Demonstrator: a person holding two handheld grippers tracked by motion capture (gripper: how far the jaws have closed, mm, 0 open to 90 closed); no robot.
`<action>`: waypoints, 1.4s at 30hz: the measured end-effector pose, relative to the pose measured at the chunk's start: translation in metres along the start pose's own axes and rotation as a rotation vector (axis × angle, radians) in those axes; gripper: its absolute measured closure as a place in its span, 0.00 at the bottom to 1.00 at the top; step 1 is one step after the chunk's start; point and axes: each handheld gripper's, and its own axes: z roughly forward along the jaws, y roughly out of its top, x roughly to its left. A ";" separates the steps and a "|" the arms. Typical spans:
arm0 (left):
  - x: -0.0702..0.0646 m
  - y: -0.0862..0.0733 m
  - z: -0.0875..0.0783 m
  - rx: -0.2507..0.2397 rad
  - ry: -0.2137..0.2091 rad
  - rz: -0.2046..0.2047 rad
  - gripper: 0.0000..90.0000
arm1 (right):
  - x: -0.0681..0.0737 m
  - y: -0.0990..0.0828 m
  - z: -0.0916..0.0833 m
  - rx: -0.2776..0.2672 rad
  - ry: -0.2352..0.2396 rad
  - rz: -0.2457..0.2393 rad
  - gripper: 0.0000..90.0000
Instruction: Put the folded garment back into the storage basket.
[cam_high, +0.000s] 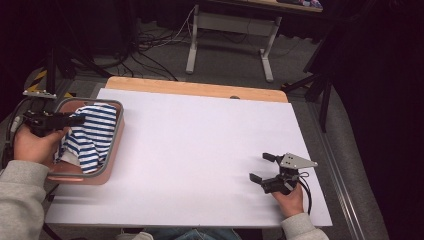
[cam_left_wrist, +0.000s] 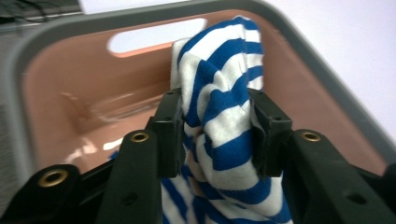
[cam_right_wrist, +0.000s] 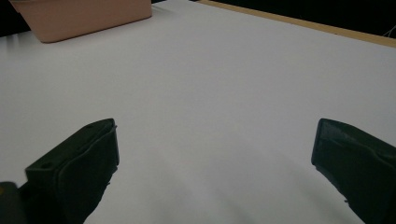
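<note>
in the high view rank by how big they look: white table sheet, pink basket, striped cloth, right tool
1. White table sheet, by far the largest.
2. Pink plastic basket with grey rim.
3. Blue-and-white striped cloth, lying in the basket.
4. Black right tool, smallest, though it sits nearer the camera.

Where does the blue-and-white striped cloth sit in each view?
High view: the striped cloth lies in the pink basket at the left edge of the table, with the left gripper at it.
Left gripper view: the cloth fills the centre, bunched between the two black jaws.
Right gripper view: not in this picture.
Shared landmark: the pink basket, seen in all three views.
</note>
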 end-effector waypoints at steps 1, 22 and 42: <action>0.000 0.001 0.000 0.002 0.031 0.003 0.65 | 0.000 0.000 0.000 0.000 0.000 0.000 0.01; -0.016 -0.009 -0.017 0.040 0.106 -0.017 0.38 | 0.000 0.000 0.000 -0.001 0.006 0.002 0.01; -0.047 -0.007 -0.029 0.063 -0.118 -0.029 0.91 | 0.000 0.000 0.001 0.001 0.010 0.000 0.01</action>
